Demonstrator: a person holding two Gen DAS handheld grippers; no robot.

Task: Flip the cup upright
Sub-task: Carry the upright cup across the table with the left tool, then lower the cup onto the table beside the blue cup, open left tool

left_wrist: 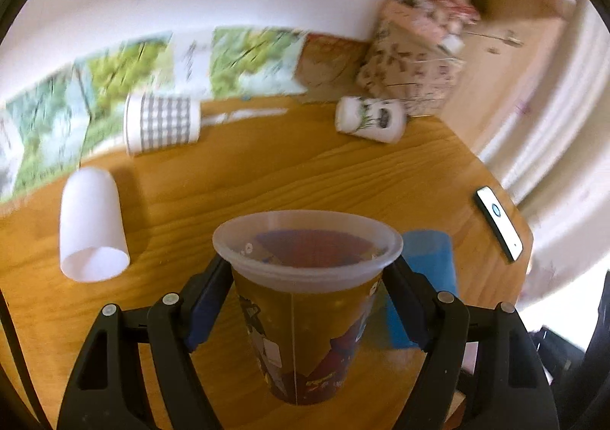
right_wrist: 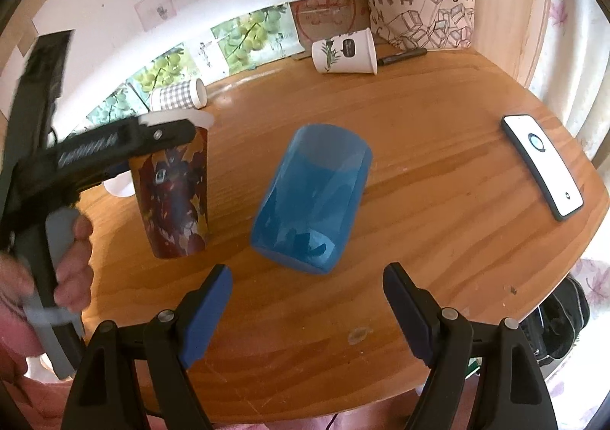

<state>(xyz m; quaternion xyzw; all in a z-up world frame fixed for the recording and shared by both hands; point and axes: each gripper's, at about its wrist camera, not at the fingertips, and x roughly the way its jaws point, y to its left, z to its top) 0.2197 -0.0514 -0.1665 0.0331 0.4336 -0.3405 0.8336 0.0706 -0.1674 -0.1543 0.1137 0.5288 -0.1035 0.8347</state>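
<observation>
The left gripper holds the printed cup just under its rim, mouth up. The cup's base sits at or just above the table; contact cannot be confirmed. The right gripper is spread wide and holds nothing, with the blue cup lying on its side just beyond its fingertips.

Risks, as judged from this position:
- If the left jaws part while the printed cup is tilted or off the surface, it may topple or roll.
- The grip is high on a thin plastic wall; too much squeeze may deform the rim and let the cup slip out.
- The blue cup lies just right of the printed cup. A sideways move by either gripper may knock one into the other.

Surroundings:
- A white cup lies on its side to the left.
- A checked cup and a leaf-print cup lie on their sides at the far edge.
- A phone lies flat at the right edge, well apart from the cups.
- A pen lies beside the leaf-print cup.

Nothing blocks the right gripper's path to the blue cup.
</observation>
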